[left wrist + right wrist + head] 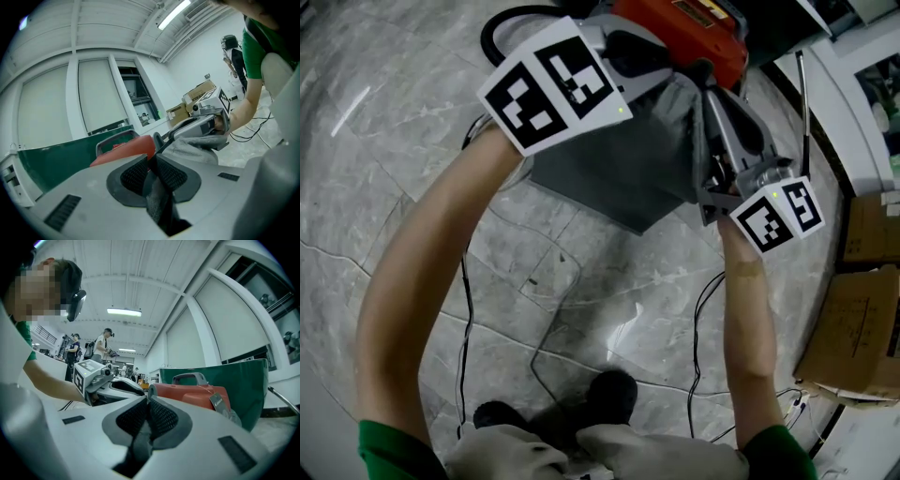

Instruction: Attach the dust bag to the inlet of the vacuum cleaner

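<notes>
Head view, with both gripper views. The grey dust bag (619, 169) hangs in the upper centre of the frame between the two hand-held tools, its upper edge drawn up against the red vacuum cleaner (684, 23) at the top edge. The left gripper (670, 67) enters from the upper left and the right gripper (717, 103) from the right. Their tips nearly meet at the bag's top edge, just below the red body. In the left gripper view the ribbed pads (171, 176) are closed together on a fold of grey cloth. The right gripper view shows the same thing, a strip of bag fabric (140, 441) pinched between closed pads. The inlet itself cannot be made out in any view, since the tools and the bunched cloth cover that area. Judged hazards are as follows. Each grip holds only a thin fold, so a pull toward the machine could draw the cloth out of the pads. If the two tools are spread apart, the bag's mouth could be strained. Because the opening is hidden, the bag may seat crooked or miss the inlet altogether. The cleaner stands on a smooth stone floor (412, 159) and may slide away when pushed. Loose cables (703, 309) lie near the person's feet and could snag.
</notes>
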`<state>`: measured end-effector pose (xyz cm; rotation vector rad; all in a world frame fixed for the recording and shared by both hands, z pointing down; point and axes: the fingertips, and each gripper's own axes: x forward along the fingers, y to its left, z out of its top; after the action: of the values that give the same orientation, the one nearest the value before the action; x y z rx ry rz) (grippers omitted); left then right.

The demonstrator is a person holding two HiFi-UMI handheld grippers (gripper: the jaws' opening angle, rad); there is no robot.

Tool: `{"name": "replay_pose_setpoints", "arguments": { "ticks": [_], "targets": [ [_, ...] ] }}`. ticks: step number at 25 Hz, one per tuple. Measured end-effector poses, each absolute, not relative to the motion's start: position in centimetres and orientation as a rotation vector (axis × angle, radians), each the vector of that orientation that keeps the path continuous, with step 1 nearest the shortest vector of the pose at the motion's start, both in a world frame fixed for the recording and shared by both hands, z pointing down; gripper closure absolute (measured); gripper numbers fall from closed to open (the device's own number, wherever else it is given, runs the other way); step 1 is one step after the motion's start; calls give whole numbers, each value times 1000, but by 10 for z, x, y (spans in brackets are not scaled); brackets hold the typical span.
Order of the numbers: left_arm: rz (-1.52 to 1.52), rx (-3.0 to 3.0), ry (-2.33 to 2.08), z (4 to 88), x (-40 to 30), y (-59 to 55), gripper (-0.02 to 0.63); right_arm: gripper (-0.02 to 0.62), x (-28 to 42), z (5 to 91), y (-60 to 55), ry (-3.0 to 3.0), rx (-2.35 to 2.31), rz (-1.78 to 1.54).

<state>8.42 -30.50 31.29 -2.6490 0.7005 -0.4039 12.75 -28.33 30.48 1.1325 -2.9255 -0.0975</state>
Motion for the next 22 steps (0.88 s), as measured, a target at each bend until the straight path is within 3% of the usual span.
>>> {"name": "replay_pose_setpoints", "arguments": {
  "ticks": [22],
  "targets": [
    [-340,-2601,939,314,65,-288,565,566,118,308,-269,-2638,1302,-351]
  ]
}}
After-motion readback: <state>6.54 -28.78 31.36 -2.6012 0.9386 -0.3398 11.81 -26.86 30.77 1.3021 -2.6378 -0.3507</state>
